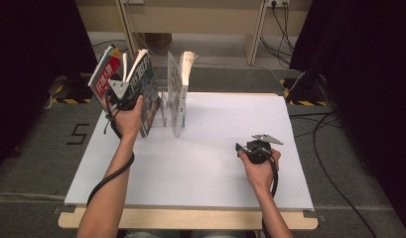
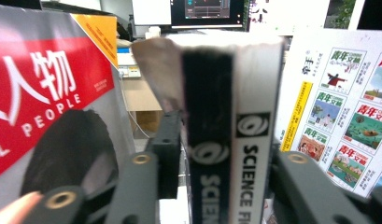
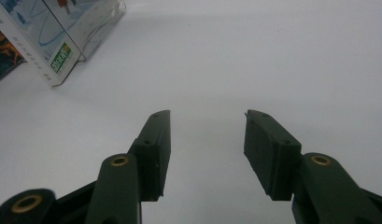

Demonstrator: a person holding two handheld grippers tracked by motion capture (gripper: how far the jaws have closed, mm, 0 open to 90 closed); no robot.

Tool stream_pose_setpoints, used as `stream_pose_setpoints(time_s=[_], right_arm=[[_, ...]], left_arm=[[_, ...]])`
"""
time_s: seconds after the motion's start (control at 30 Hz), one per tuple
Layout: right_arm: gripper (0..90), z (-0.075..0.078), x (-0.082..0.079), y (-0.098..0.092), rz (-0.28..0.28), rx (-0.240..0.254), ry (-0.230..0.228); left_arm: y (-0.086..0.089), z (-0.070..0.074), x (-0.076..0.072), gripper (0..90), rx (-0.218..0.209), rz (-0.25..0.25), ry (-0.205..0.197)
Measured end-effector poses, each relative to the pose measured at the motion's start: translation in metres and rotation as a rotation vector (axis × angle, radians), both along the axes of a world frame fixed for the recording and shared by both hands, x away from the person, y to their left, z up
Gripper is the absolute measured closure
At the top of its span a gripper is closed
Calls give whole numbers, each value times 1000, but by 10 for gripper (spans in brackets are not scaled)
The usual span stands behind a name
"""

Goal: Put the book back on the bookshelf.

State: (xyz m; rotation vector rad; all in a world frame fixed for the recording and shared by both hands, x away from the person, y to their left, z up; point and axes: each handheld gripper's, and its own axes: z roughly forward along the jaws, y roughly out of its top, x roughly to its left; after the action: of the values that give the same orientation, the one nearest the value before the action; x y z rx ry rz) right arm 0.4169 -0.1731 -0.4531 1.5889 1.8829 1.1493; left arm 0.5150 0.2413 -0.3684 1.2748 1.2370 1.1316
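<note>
Books are standing in a row at the far left of my white table (image 1: pixel 215 163). My left gripper (image 1: pixel 122 99) is up at the black and white book (image 2: pixel 230 130), the one with SCIENCE on its spine. That book is sitting between my two black jaws. The jaws are standing a bit apart, and the left one is not touching the spine. The right side is blurry, so I am not sure if it is touching. I am not squeezing the book.

Just to the left of it, the red magazine (image 2: pixel 44 102) is leaning outward. To the right, the white magazine (image 2: pixel 347 107) with small pictures on its cover is standing up. A clear holder (image 1: pixel 163 106) is standing between the books.

My right gripper (image 3: pixel 206 140) is resting low over the bare table, well away from the books. Its jaws are wide apart and are holding nothing.
</note>
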Motion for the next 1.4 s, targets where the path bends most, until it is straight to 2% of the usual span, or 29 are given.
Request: stream_pose_setpoints(time_s=[0.2, 0.57, 0.73, 0.83, 1.0, 1.1, 1.17, 1.4], right_arm=[[517, 0, 0, 0, 3, -3, 1], [516, -1, -1, 2, 5, -7, 6], [516, -1, -1, 2, 5, -8, 4], [516, -1, -1, 2, 4, -9, 6], [516, -1, -1, 2, 2, -9, 7], [516, -1, -1, 2, -1, -8, 10], [516, -1, -1, 3, 1, -9, 12], [515, -2, -1, 4, 0, -9, 17]], left_arm=[[-2, -1, -8, 499, 7, -1, 13], [-1, -3, -27, 432, 19, 0, 37], [2, -2, -35, 412, 1, -8, 57], [5, -4, -41, 404, -12, -8, 82], [8, -4, -52, 394, -6, -29, 101], [12, -5, -58, 388, -36, -43, 134], [14, -7, -62, 385, -20, -50, 142], [19, -9, -76, 376, -10, -97, 172]])
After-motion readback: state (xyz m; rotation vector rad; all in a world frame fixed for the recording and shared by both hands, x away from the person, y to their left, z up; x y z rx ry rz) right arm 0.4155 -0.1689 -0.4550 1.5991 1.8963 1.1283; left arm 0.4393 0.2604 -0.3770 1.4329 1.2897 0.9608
